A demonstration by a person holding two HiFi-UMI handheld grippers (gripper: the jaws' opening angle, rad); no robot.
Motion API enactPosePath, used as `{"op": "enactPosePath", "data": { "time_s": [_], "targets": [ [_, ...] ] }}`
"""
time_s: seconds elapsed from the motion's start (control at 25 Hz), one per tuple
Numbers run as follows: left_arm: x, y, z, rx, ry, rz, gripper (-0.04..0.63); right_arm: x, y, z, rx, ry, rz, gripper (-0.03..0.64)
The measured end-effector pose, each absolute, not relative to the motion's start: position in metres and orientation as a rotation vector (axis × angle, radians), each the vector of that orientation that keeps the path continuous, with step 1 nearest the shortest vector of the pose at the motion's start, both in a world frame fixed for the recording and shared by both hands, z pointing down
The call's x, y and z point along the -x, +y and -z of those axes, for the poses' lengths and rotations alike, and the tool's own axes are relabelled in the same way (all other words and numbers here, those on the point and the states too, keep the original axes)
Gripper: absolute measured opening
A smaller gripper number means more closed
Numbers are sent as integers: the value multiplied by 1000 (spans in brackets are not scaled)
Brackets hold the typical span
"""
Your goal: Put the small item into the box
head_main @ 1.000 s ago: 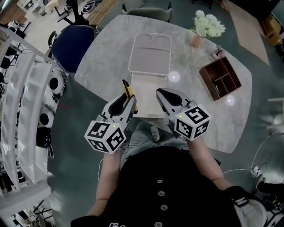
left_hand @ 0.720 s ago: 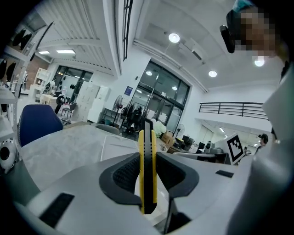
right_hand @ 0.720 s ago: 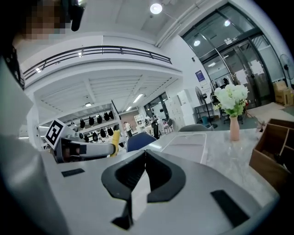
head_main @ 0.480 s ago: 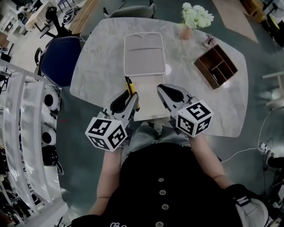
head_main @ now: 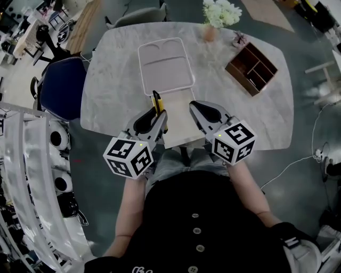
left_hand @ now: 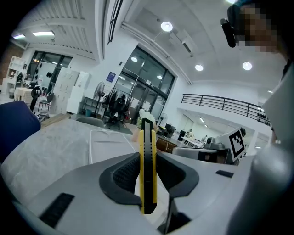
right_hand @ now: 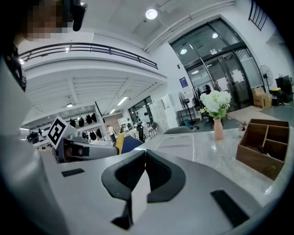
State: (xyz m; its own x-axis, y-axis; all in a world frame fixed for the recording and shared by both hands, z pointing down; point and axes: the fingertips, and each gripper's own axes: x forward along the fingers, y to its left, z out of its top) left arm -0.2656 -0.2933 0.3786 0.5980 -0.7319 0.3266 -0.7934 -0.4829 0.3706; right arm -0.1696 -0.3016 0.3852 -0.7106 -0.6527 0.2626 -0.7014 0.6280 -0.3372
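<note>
A yellow-and-black utility knife (head_main: 156, 101) stands upright in my left gripper (head_main: 155, 118), which is shut on its lower half (left_hand: 147, 137). My right gripper (head_main: 196, 110) hovers beside it over the table's near edge, jaws shut with nothing between them (right_hand: 143, 158). The open pale box (head_main: 179, 109) lies on the table between and just beyond the two grippers. Its flat lid (head_main: 165, 66) is folded away from me. In the left gripper view the lid (left_hand: 108, 140) lies ahead of the knife.
A wooden compartment organiser (head_main: 251, 67) sits at the table's far right, near a pink vase of white flowers (head_main: 218, 13). A blue chair (head_main: 63, 88) stands left of the marble table (head_main: 114, 64), a grey chair (head_main: 139, 16) behind it.
The head view has shifted, so table and box sit further left and higher. Both grippers keep their places near the front edge, and the knife stays in the left one.
</note>
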Motion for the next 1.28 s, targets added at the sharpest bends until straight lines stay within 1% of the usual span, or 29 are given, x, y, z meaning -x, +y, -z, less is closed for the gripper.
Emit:
{"op": "enactPosePath", "data": {
  "time_s": [0.28, 0.56, 0.76, 1.04, 1.28],
  "targets": [
    [255, -303, -398, -2327, -1119, -357, 126, 156, -301, -393, -1224, -2683, -682, 4],
    [242, -309, -417, -2306, -1045, -472, 126, 148, -302, -398, -1258, -2663, -706, 3],
    [229, -312, -431, -2300, -990, -576, 126, 132, -306, -400, -1301, -2648, -723, 3],
    [213, -316, -451, -2272, -930, -650, 126, 109, -313, -404, -1374, -2625, -754, 5],
    [205, -325, -470, -2272, -914, -820, 126, 94, -318, -412, -1392, -2604, -788, 5]
  ]
}}
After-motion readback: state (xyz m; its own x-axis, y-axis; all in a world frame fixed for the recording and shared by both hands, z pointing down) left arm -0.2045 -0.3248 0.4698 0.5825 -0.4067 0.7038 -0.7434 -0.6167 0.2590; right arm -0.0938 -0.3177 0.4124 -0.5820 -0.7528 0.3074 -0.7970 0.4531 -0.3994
